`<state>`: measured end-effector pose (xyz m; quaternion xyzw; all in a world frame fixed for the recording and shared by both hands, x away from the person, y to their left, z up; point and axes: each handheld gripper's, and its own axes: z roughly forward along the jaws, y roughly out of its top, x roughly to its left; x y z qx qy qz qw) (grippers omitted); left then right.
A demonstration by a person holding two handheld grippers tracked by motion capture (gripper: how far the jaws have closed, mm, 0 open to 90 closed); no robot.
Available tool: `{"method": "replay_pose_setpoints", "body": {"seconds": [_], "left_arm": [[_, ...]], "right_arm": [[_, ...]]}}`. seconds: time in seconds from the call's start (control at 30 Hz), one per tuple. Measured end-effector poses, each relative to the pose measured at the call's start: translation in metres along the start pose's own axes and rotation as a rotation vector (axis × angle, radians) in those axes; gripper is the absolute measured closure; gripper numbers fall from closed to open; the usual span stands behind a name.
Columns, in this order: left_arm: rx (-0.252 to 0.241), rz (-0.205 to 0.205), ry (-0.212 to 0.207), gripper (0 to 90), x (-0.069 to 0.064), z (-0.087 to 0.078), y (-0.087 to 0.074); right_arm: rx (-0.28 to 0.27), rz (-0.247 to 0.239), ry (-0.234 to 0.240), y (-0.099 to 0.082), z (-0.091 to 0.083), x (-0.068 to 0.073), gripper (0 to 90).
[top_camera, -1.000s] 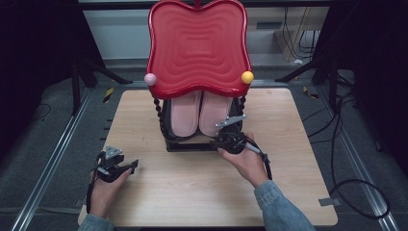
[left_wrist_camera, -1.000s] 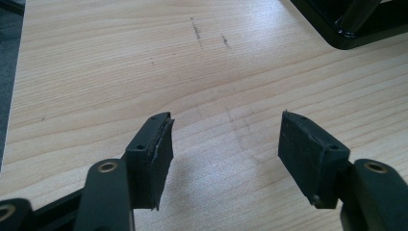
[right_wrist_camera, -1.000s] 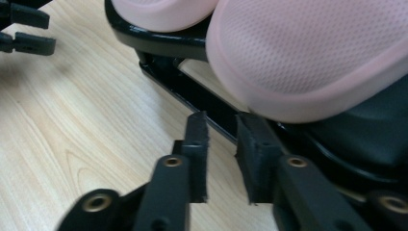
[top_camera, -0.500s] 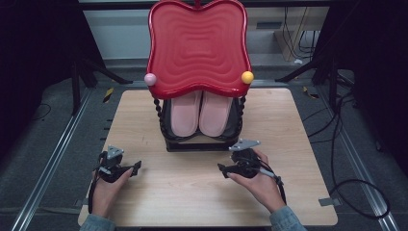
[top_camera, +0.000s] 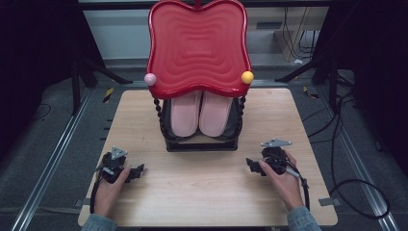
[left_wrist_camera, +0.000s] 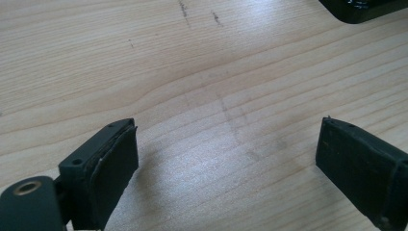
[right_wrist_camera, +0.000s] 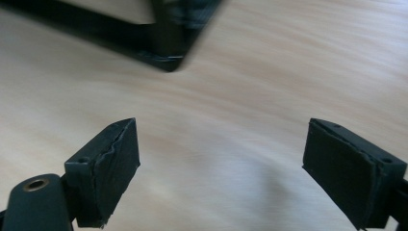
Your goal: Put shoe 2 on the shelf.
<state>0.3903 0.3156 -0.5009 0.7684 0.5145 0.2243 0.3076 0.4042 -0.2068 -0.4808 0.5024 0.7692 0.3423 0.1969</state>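
Right gripper (top_camera: pixel 255 166) sits low over the wooden table (top_camera: pixel 202 192), jaws spread wide with bare wood between them; they have just been opening and nothing is caught in the gap. In the right gripper view the pads stand far apart, and the dark base corner of the rack (right_wrist_camera: pixel 166 48) shows blurred beyond them, well clear of the tips. The person's right hand (top_camera: pixel 284 180) wraps the body from behind, the cable trailing back along the wrist.

Over to the left gripper (top_camera: pixel 134 172): released too, jaws just opened wide and resting near the front left of the table with only wood grain between the pads. The left hand (top_camera: pixel 108 190) holds it from below.

Out from both, the black rack (top_camera: pixel 202 142) stands at mid-table, between and ahead of the two grippers, apart from each. A pair of pink slippers (top_camera: pixel 202 115) sits inside it, side by side. Above them the red wavy tray (top_camera: pixel 197 43) tops the rack, with a pink ball (top_camera: pixel 150 79) at its left corner and a yellow ball (top_camera: pixel 247 77) at its right.
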Motion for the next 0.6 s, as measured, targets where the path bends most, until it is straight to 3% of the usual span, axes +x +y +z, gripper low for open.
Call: {"method": "replay_pose_setpoints", "body": {"seconds": [0.03,0.2,0.3,0.47,0.6], "left_arm": [[0.004,-0.006,0.006,7.0,0.002,0.002,-0.001],[-0.005,-0.021,0.016,5.9,0.008,0.006,-0.003],[-0.013,-0.020,0.016,3.6,0.008,0.007,-0.004],[-0.018,-0.019,0.014,2.7,0.009,0.008,-0.004],[-0.017,-0.016,0.015,2.4,0.009,0.008,-0.004]], "right_arm": [[-0.004,0.046,-0.037,-0.002,0.004,-0.016,14.7],[-0.018,0.100,-0.100,-0.011,0.016,-0.036,15.7],[-0.011,0.107,-0.115,-0.017,0.020,-0.040,13.4],[-0.026,0.066,-0.143,-0.021,0.022,-0.039,8.6],[-0.021,0.086,-0.149,-0.021,0.024,-0.039,5.2]]}}
